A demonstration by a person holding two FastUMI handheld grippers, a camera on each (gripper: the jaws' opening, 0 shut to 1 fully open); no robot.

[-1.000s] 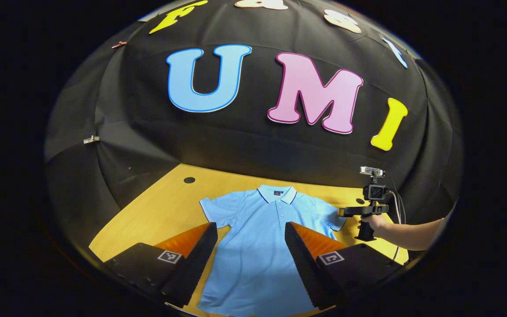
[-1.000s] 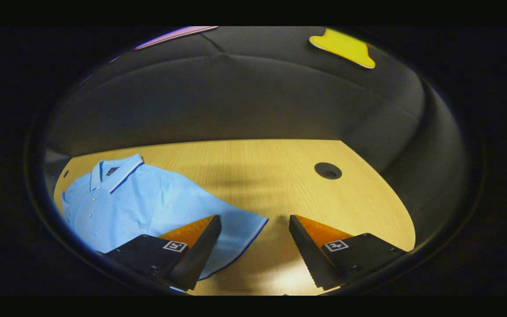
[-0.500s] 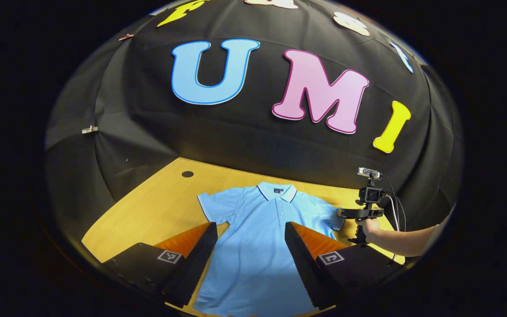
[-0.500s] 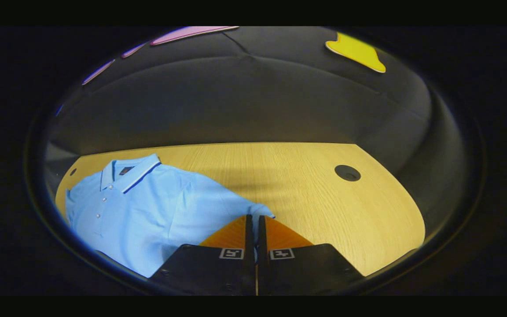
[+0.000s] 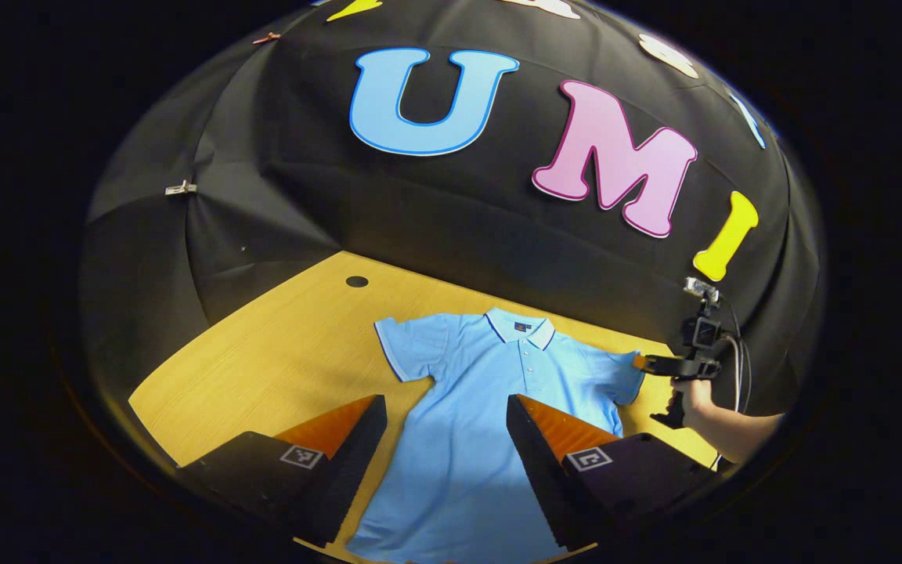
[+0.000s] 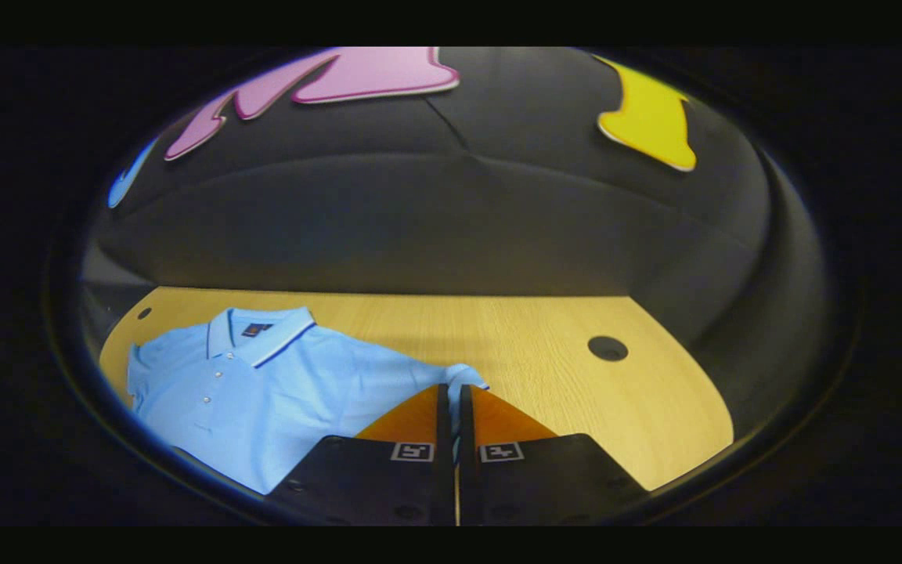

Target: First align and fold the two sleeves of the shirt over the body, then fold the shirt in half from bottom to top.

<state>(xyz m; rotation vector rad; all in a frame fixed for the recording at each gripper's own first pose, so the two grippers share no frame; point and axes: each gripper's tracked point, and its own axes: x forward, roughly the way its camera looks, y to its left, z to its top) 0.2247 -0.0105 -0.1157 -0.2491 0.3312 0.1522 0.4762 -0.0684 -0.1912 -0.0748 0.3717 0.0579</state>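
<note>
Barely started — light blue polo shirt [image 5: 490, 423] lies flat on the wooden bench [image 5: 279, 352]. Right gripper [image 6: 453, 399] pinches one sleeve [image 6: 463, 374]; left gripper [image 5: 445, 446] gapes wide — all folds remain.

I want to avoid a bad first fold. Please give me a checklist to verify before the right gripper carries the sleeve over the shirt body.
1. Right gripper shut on the sleeve: ok, the fingers are together with the sleeve edge between them.
2. Sleeve lifted off the table: ok, in the left gripper view it rises toward the gripper.
3. Shirt body lying flat: ok, collar at the far side, no large wrinkles visible.
4. Other sleeve spread flat: ok.
5. Left gripper ready: not ok, open above the shirt body, holding nothing.
6. How much cloth is pinched: cannot tell.
</note>
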